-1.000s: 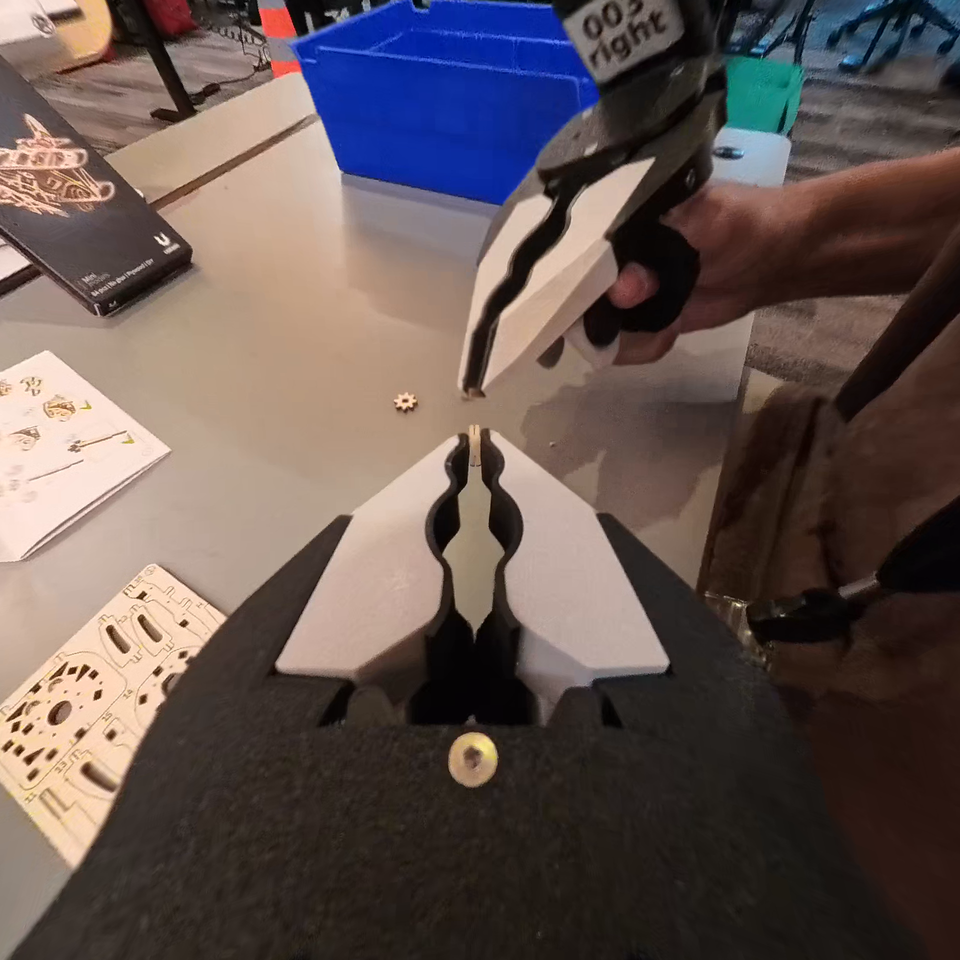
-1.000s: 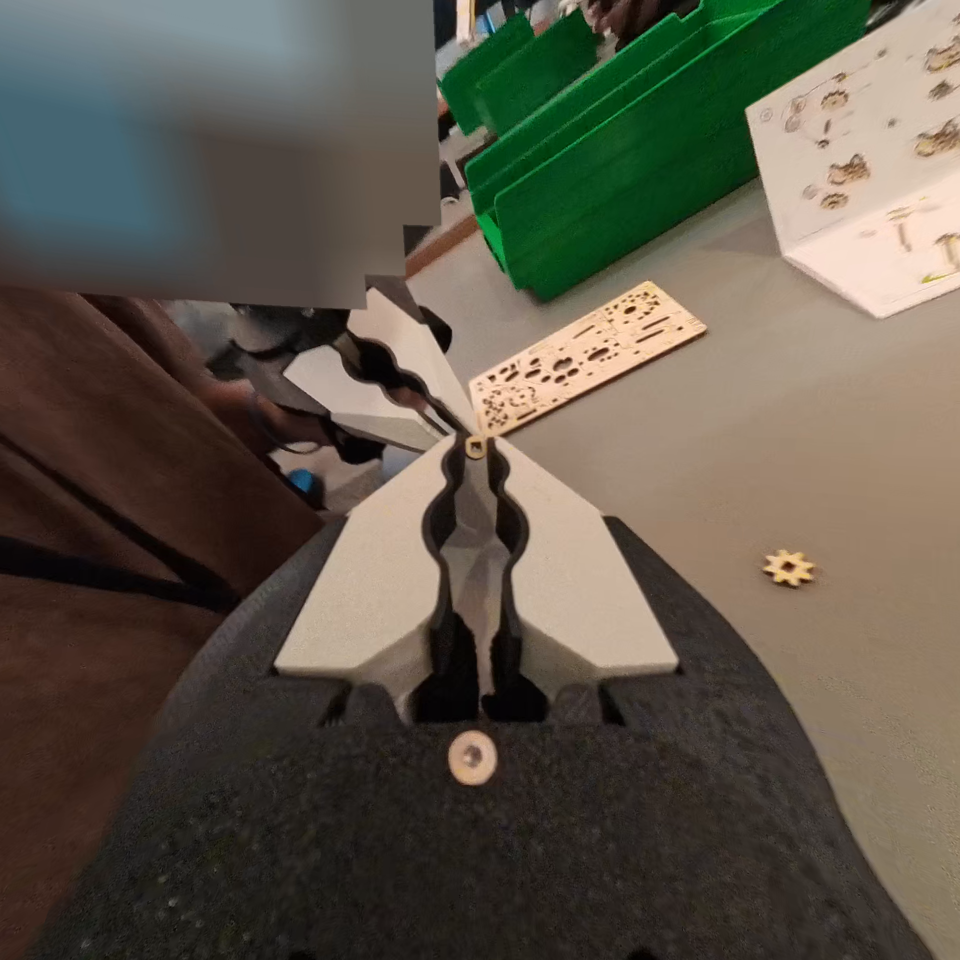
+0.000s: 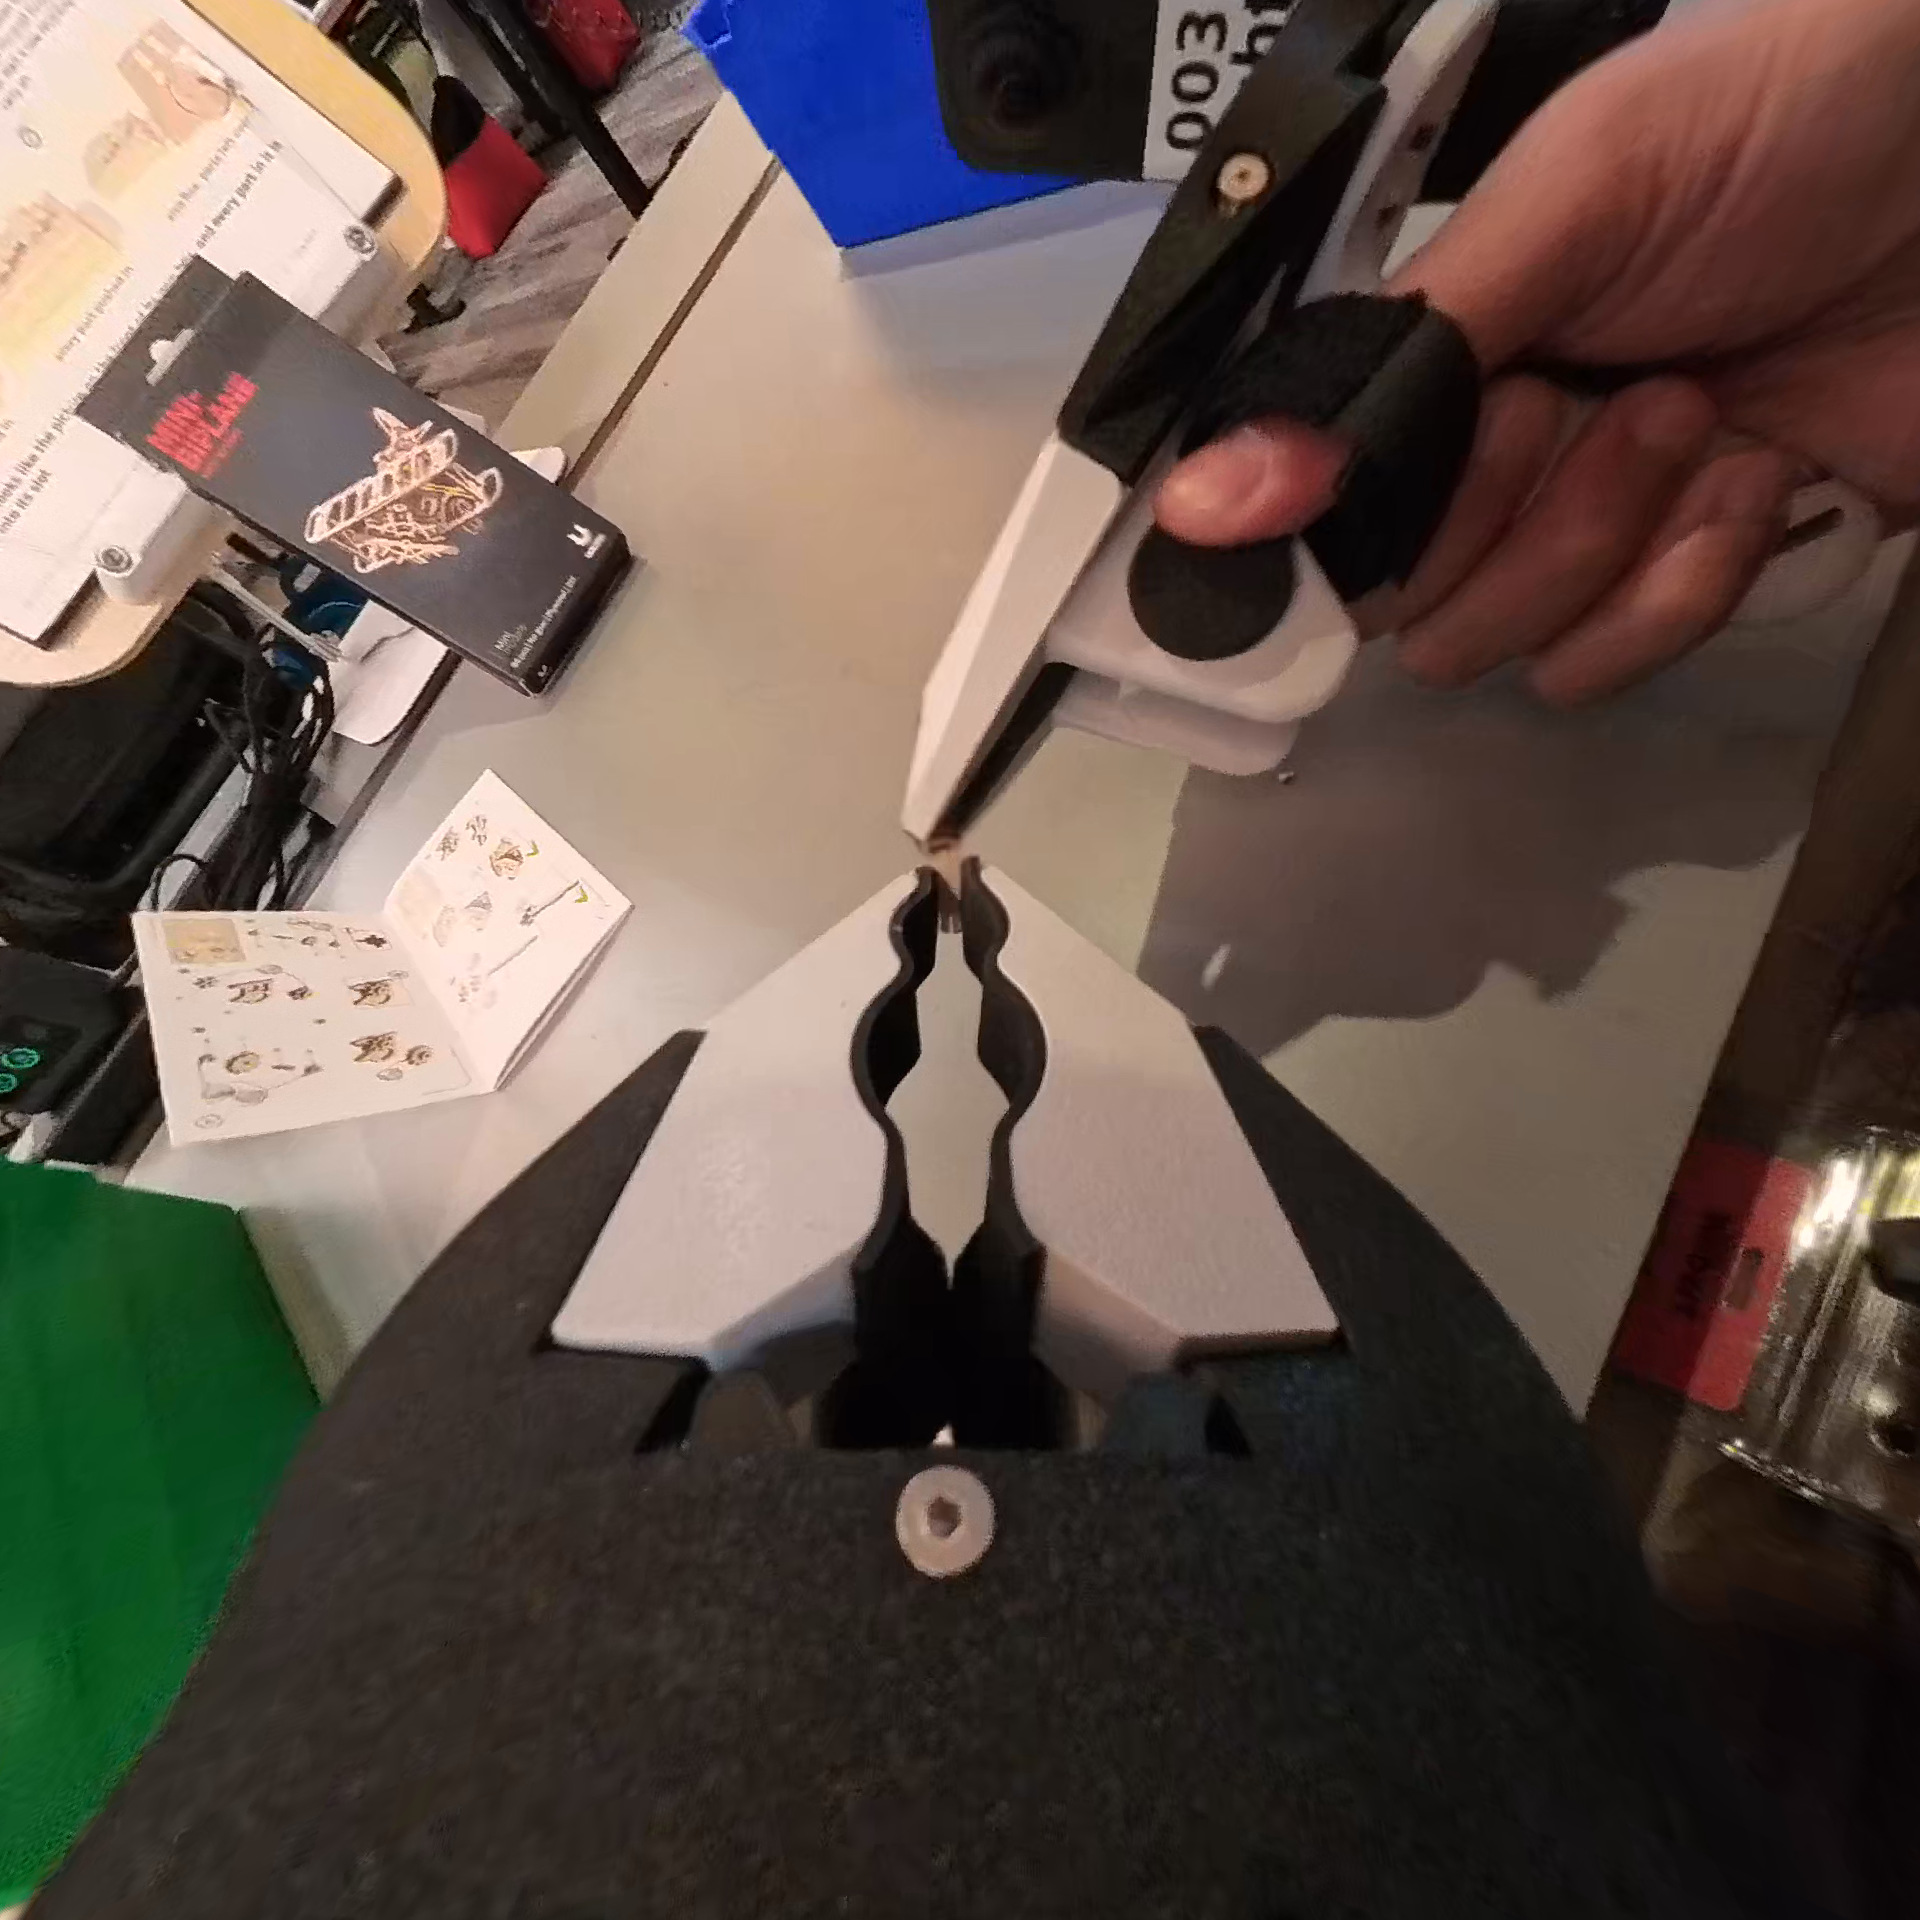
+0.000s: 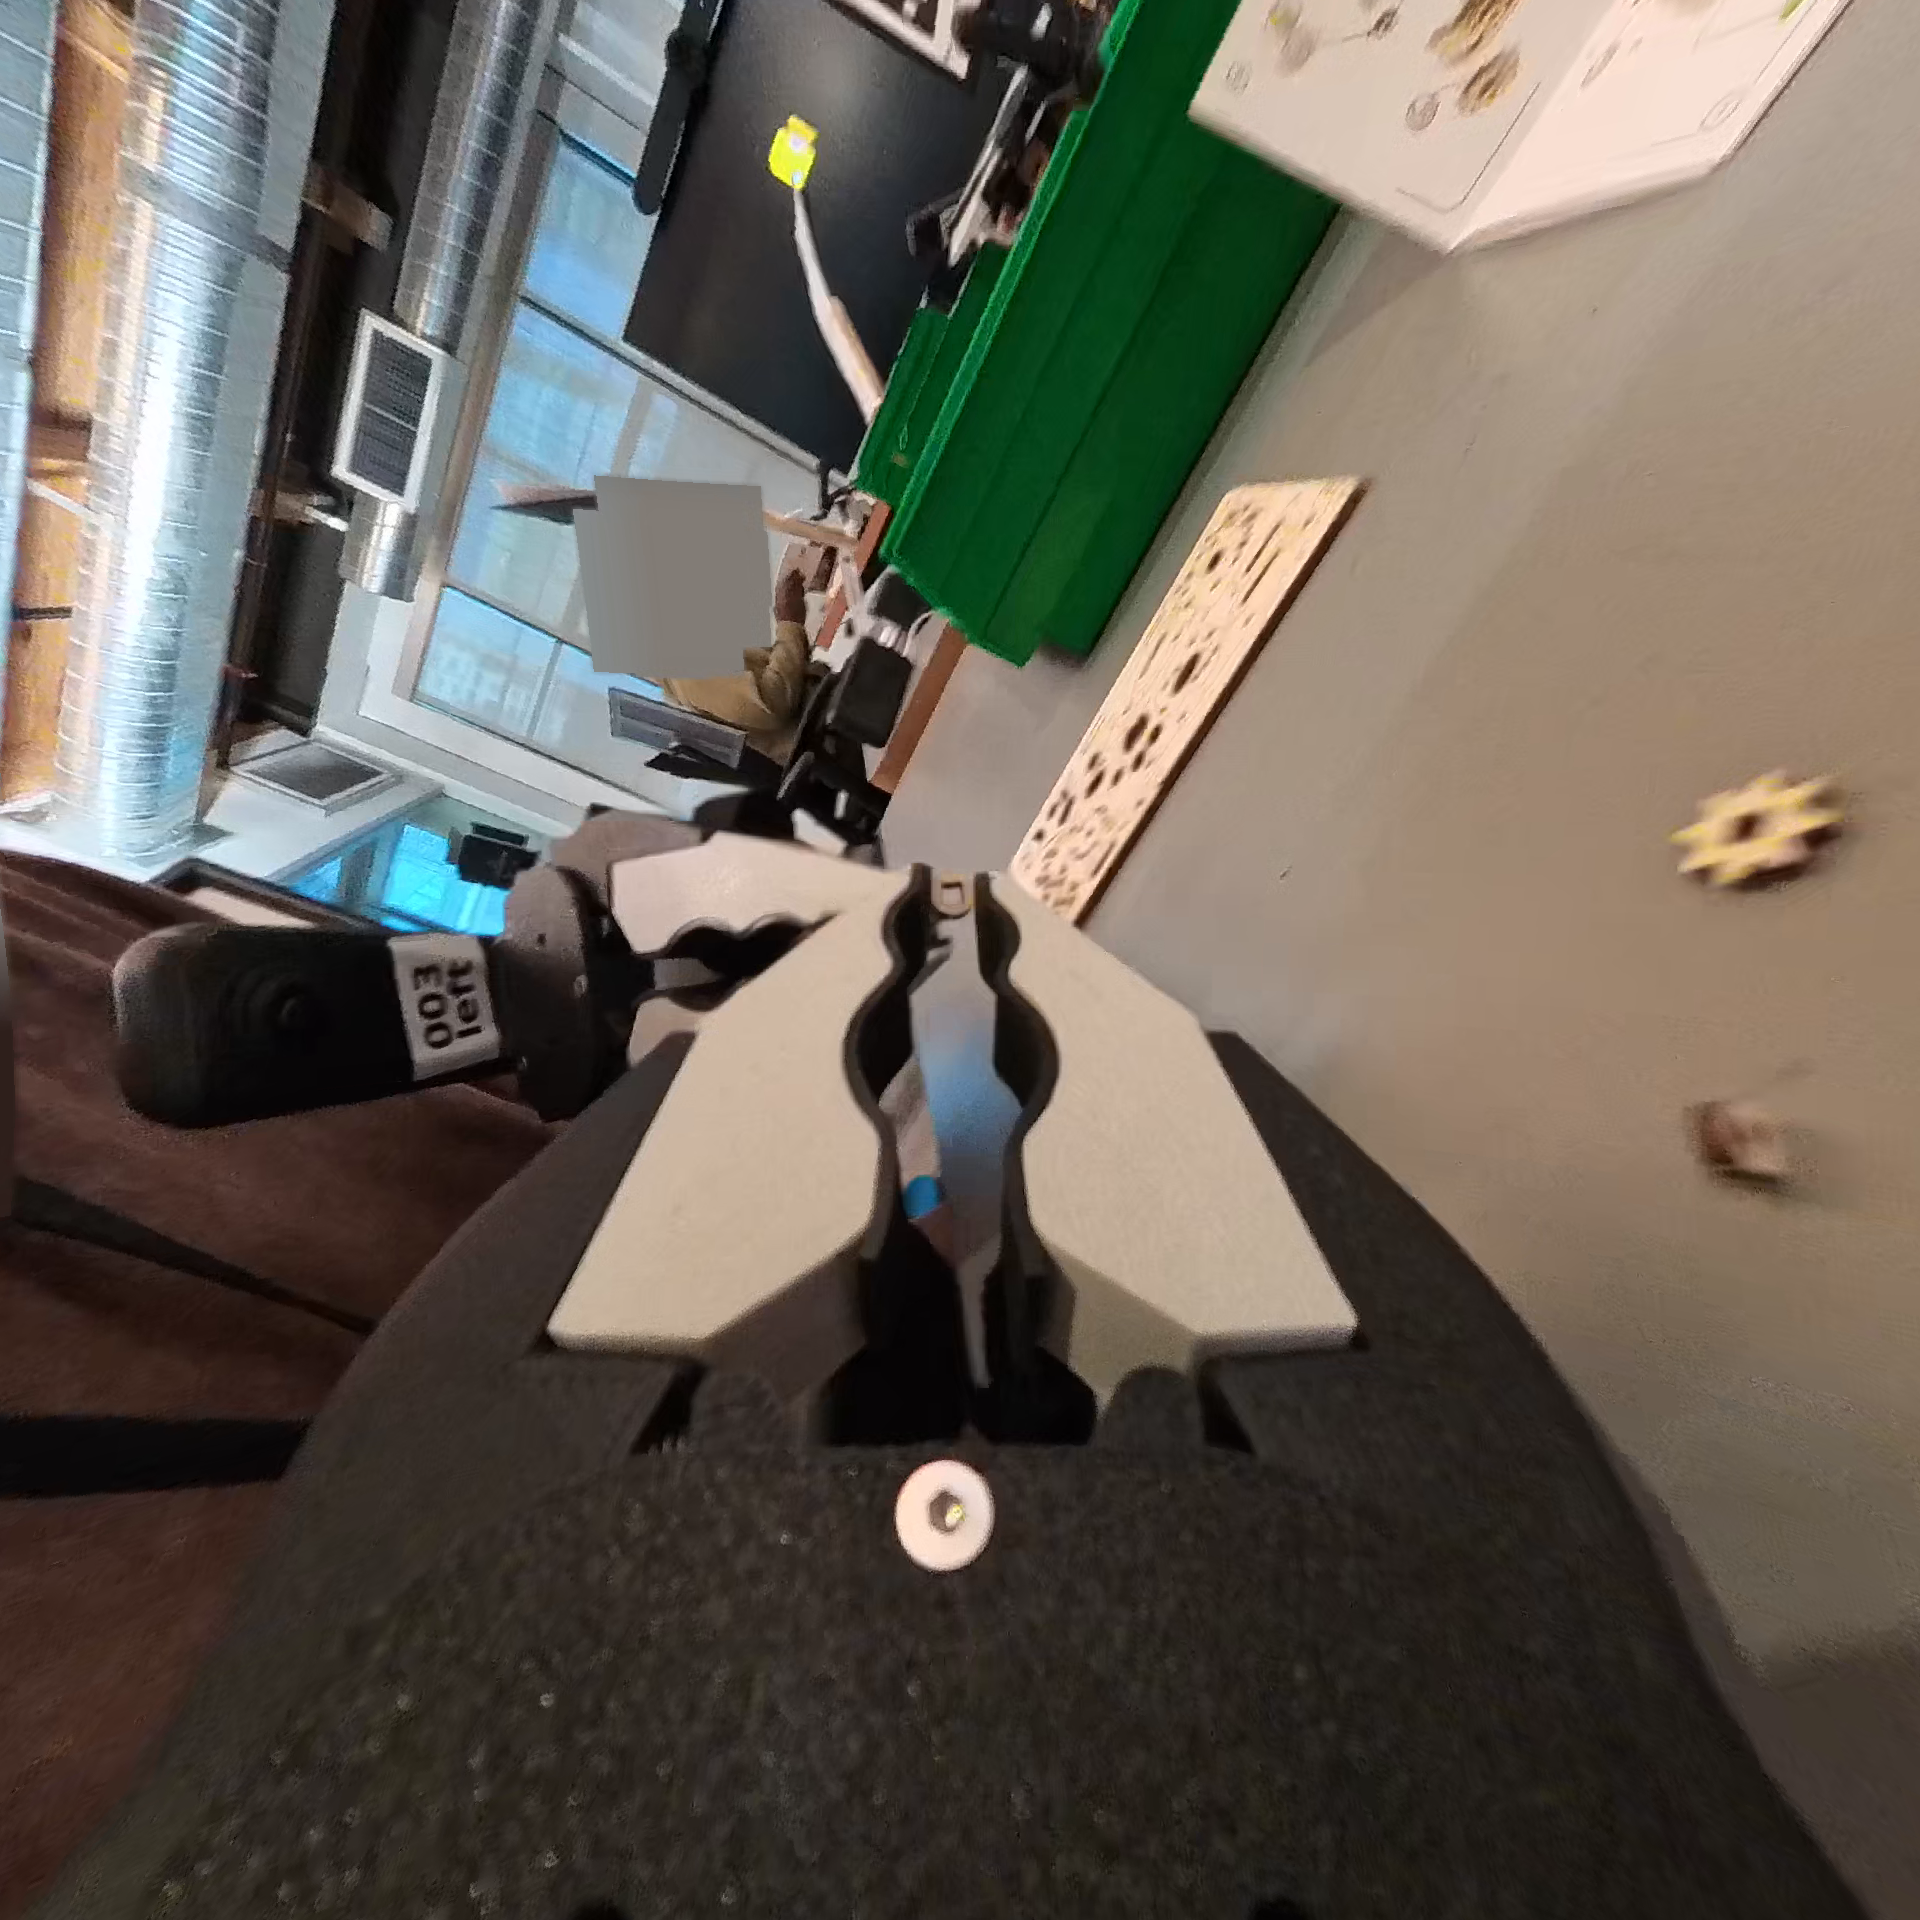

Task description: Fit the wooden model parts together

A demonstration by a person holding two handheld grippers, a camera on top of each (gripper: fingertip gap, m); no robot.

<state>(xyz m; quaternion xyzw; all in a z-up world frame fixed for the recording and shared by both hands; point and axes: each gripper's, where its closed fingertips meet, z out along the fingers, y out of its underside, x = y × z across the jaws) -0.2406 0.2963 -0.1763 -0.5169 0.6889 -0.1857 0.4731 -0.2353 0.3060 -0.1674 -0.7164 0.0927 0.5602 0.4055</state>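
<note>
Wooden parts are the concern, and 2 of them are held aloft above the grey table (image 3: 790,582). Far left in the left wrist view lie a green bin (image 3: 114,1455), an open booklet (image 3: 374,966) and a black box (image 3: 353,468), all well apart from the work. At centre, the left gripper (image 3: 943,883) is clenched on a small flat piece (image 3: 943,902), a pale sliver whose long axis appears to run forward along the fingers, its end just proud of the tips. Directly ahead and slightly above, the right gripper (image 3: 935,826) comes down at a slant from the upper right, its tips nearly touching the left's. It too is clenched, on a small ring piece (image 4: 954,896) that shows as a tan loop at its tips in the right wrist view. The coming move, in my judgement, turns on this 1 relation: sliver end and ring opening face each other tip to tip, just apart, so a short push along the sliver's axis should seat them. Whether the opening is squared to the sliver cannot be told. Further right, a punched sheet (image 4: 1184,686), a loose gear (image 4: 1756,826) and 1 blurred scrap (image 4: 1740,1143) lie on the table, away from both grippers.
</note>
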